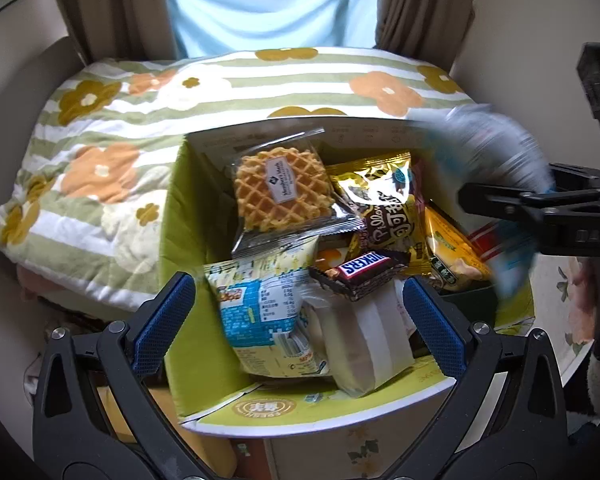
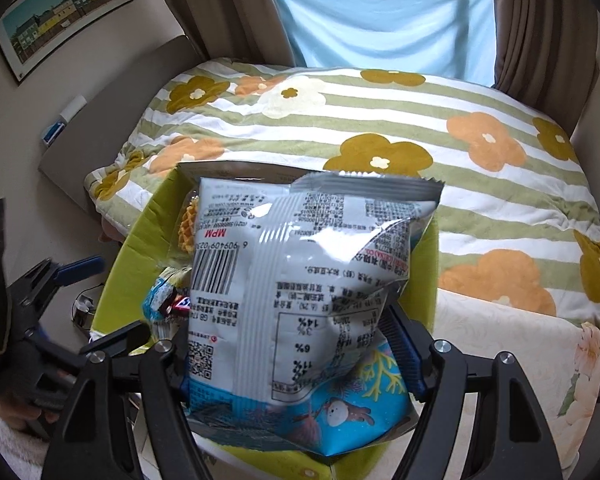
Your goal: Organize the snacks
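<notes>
An open green cardboard box [image 1: 188,248] holds a waffle pack [image 1: 282,188], a gold packet [image 1: 380,200], a Snickers bar [image 1: 360,272], a blue-and-yellow packet [image 1: 260,308] and a white packet [image 1: 364,344]. My left gripper [image 1: 300,320] hovers over the box with its jaws wide open and nothing between them. My right gripper [image 2: 292,356] is above the box [image 2: 140,232], closed on a large silver-and-blue snack bag [image 2: 312,280], which hides the left finger. In the left wrist view that bag [image 1: 492,148] is blurred beside the right gripper [image 1: 512,188].
A flower-patterned striped quilt [image 2: 420,128] lies behind the box, with brown curtains [image 2: 540,32] and a bright window beyond. A pale floral cloth [image 2: 500,344] covers the surface right of the box. A hand [image 2: 16,412] holds the left gripper [image 2: 100,304] at the box's left.
</notes>
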`<state>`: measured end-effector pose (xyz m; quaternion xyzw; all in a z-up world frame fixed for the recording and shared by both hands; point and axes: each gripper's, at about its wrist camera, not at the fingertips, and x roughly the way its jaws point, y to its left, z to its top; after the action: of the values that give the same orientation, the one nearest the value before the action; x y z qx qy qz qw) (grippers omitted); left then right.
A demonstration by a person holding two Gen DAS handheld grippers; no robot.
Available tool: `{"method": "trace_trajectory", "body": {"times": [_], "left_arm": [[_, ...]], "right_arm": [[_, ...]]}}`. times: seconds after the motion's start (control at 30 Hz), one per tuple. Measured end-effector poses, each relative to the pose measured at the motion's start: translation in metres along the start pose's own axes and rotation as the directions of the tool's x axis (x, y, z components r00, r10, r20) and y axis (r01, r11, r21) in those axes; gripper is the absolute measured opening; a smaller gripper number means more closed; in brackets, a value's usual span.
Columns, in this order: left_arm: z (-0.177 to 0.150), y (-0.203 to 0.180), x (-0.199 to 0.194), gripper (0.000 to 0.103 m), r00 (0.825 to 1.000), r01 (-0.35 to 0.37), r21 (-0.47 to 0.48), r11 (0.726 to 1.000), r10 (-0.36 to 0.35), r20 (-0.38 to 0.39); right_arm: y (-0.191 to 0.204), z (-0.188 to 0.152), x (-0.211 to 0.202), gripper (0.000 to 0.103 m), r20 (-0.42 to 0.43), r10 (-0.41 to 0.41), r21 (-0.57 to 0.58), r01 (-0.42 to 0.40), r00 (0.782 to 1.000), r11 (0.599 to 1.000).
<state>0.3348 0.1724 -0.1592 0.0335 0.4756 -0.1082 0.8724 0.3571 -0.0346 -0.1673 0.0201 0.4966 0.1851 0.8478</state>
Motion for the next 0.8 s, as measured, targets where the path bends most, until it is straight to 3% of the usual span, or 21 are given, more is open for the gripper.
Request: {"method": "trace_trajectory", "body": {"times": [0.07,0.1,0.5,0.7,0.8], "left_arm": [[-0.001,0.0,-0.001,0.103,1.0,-0.007,0.001,1.0,0.007,-0.001],[-0.002,0.0,-0.001,0.103,1.0,-0.012,0.002,1.0,0.012,-0.001],[-0.008,-0.009,-0.011,0.103,0.999,-0.027,0.05,0.998,0.026,0.031],[-0.006,-0.026,-0.055,0.103,0.992,-0.042,0.039,0.998,0.037,0.123],[-0.006,-0.041,-0.088,0.103,0.979,-0.063,0.028,0.998,0.056,0.198]], "right_arm": [[-0.001,0.0,0.009,0.092,-0.013,-0.034,0.0,0.034,0.999,0.999],[0.0,-0.001,0.012,0.094,-0.023,-0.056,0.001,0.056,0.998,0.998],[-0.001,-0.022,-0.016,0.095,0.051,-0.14,0.095,0.135,0.989,0.986],[0.003,-0.026,-0.057,0.095,0.128,-0.147,0.109,0.133,0.981,0.985],[0.005,-0.03,-0.087,0.095,0.187,-0.157,0.113,0.137,0.97,0.984]]}}
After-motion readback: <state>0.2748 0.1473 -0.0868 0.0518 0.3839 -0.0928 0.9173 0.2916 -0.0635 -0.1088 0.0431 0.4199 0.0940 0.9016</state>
